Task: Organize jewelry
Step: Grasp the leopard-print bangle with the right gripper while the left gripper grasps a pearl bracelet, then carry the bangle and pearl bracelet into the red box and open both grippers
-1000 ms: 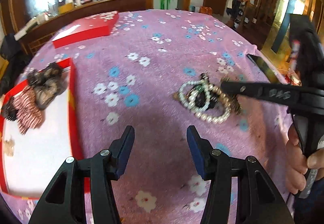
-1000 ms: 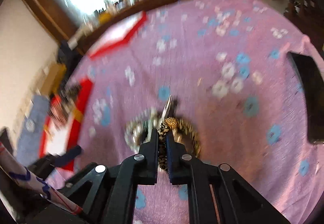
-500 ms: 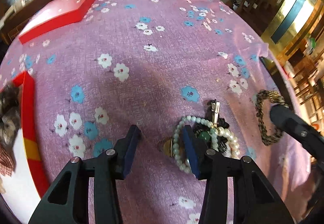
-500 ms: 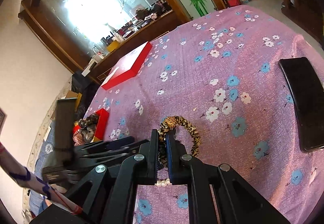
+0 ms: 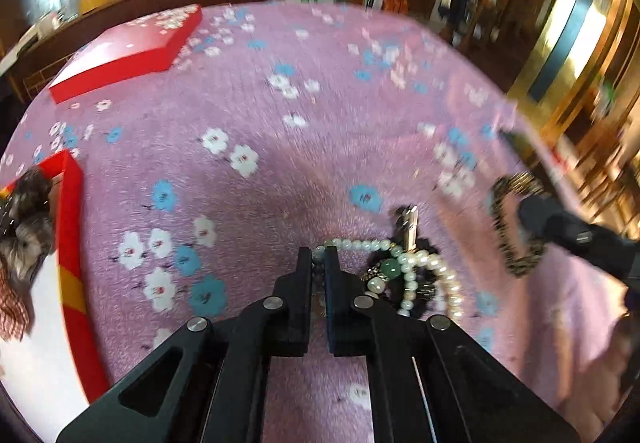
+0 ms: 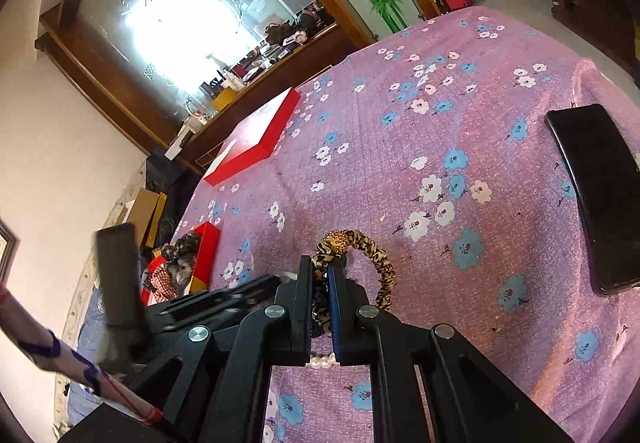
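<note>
My left gripper (image 5: 319, 257) is shut on the white pearl necklace (image 5: 416, 267), which lies in a heap with a green bead (image 5: 387, 270) and a dark hair clip (image 5: 409, 221) on the pink floral cloth. My right gripper (image 6: 320, 269) is shut on a leopard-print hair tie (image 6: 370, 257) with a gold bead and holds it above the cloth. It also shows at the right of the left wrist view (image 5: 510, 231). A red open box (image 5: 70, 243) with hair accessories sits at the left.
A red box lid (image 5: 124, 57) lies at the far left of the table, also in the right wrist view (image 6: 256, 137). A black phone (image 6: 592, 195) lies near the table's right edge. A wooden sideboard with a mirror stands behind.
My left gripper has closed on the pearl necklace. My right gripper has lifted the leopard hair tie up and away from the heap.
</note>
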Action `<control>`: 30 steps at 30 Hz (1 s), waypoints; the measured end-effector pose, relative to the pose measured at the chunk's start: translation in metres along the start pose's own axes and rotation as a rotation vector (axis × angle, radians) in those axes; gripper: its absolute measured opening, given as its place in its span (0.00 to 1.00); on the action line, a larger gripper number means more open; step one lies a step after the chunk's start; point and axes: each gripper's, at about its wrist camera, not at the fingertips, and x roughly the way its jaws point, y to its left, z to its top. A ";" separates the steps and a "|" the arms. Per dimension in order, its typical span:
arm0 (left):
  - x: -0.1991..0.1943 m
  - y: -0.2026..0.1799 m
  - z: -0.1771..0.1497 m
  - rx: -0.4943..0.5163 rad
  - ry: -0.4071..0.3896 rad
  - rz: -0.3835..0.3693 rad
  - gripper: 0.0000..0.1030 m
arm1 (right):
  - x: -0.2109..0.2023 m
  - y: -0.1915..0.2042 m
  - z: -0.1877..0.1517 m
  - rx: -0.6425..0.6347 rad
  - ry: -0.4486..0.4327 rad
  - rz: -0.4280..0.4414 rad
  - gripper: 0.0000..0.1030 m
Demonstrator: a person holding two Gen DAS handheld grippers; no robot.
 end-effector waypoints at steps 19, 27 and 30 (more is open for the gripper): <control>-0.048 -0.002 -0.011 0.021 -0.270 -0.074 0.05 | 0.004 0.029 -0.009 -0.129 -0.002 0.014 0.08; -0.055 -0.003 -0.016 0.028 -0.287 -0.067 0.05 | 0.003 0.029 -0.010 -0.125 0.000 0.025 0.08; -0.054 -0.004 -0.017 0.033 -0.279 -0.065 0.05 | 0.002 0.030 -0.010 -0.124 0.000 0.031 0.08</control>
